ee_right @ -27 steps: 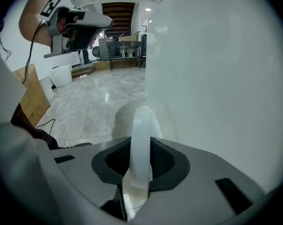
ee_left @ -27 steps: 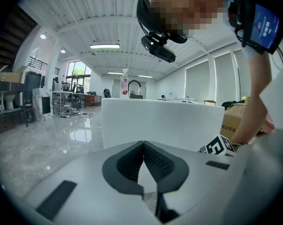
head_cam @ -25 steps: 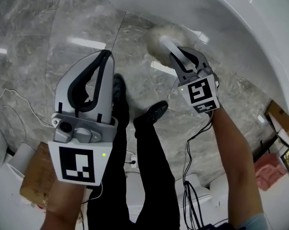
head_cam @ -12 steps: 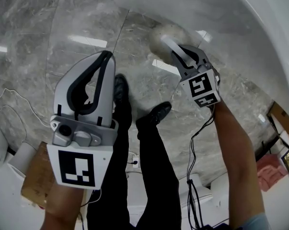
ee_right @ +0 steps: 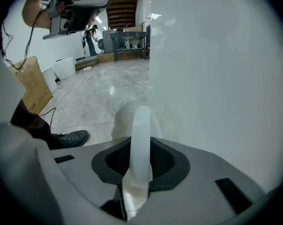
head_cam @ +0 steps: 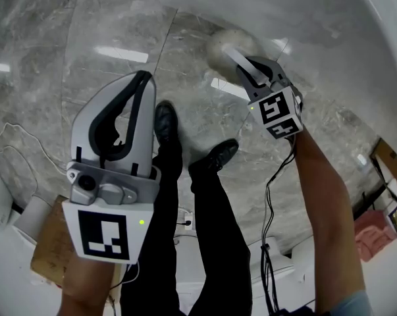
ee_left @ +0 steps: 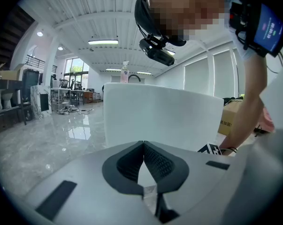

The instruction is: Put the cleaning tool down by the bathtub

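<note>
While gripping the cleaning tool (ee_right: 141, 125) by its pale handle with clamped fingers, pointed the right gripper (head_cam: 246, 71) steeply down just beside the bathtub (head_cam: 317, 25), round pad near its base. Held the left gripper (ee_left: 142, 148) farther from the bathtub, fingers together, empty.

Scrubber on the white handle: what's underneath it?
Grey marble floor, right beside the white bathtub. The scrubber covers the patch directly below, so whether it touches the floor is unclear.

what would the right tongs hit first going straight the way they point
Likely the marble floor beside the bathtub wall, with the held cleaning tool's round head touching down first; depth is unclear.
</note>
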Demonstrator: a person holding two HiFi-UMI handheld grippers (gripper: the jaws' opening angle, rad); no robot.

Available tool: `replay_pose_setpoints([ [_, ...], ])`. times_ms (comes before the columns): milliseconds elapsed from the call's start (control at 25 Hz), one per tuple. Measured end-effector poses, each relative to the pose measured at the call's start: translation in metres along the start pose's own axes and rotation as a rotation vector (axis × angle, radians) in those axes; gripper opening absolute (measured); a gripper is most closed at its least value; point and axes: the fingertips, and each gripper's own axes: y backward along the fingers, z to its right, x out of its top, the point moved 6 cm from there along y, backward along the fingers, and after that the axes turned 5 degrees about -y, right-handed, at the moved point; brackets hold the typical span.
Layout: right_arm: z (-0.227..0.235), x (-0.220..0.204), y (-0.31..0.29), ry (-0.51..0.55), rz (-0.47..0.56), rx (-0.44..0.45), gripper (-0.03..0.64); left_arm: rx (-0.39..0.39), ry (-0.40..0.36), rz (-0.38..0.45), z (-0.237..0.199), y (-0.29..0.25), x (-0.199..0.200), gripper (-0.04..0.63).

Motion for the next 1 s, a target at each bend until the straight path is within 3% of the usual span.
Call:
replay_pose_setpoints([
  [1000,-0.002,-0.022,-0.033,0.041,-0.049,0.023,0.098,0.019,0.015,-0.009,0.003,-0.005,-0.011,0.017],
])
